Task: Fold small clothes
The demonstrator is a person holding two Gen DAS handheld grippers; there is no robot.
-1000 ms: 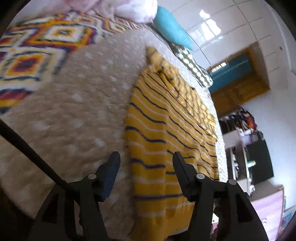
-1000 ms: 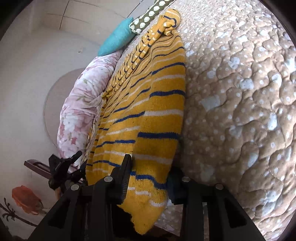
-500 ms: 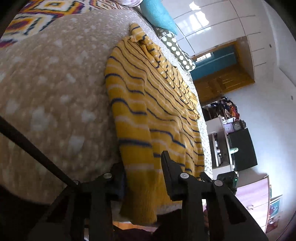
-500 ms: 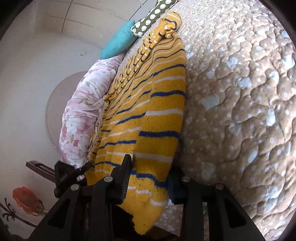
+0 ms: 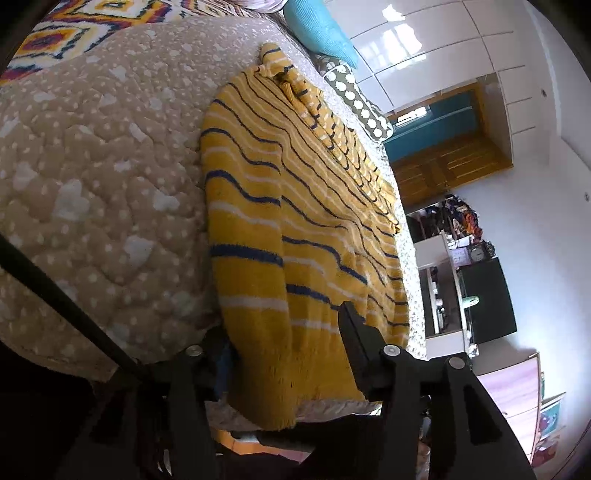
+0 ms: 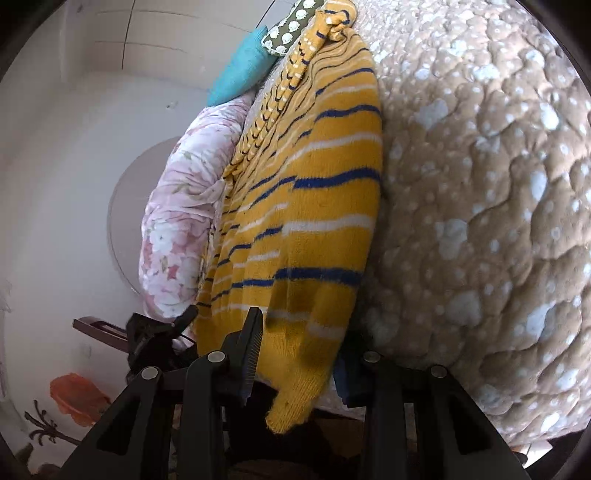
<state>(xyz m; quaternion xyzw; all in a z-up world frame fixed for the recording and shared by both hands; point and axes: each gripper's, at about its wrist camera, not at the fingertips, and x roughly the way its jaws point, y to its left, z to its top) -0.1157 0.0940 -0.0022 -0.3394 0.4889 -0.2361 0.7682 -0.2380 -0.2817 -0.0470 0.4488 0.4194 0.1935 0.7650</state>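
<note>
Between both jaws, sweater (image 5: 295, 221) hem.

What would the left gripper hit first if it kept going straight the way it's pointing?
The sweater. Its hem already lies between the fingers of the left gripper, so going straight on would press into the knit, with the quilt underneath. Depth is hard to judge here.

Quilted tan bedspread (image 5: 92, 177), white-spotted, covers the bed | teal cushion (image 5: 317, 29) at its far end | dotted olive pillow (image 5: 354, 99) beside the cushion | floral pink bedding (image 6: 177, 221) along one side | patterned rug (image 5: 55, 40) beyond the bedspread | wooden door (image 5: 454, 162) past the bed | clock (image 5: 477, 253) on a shelf by a black cabinet (image 5: 487, 299).
</note>
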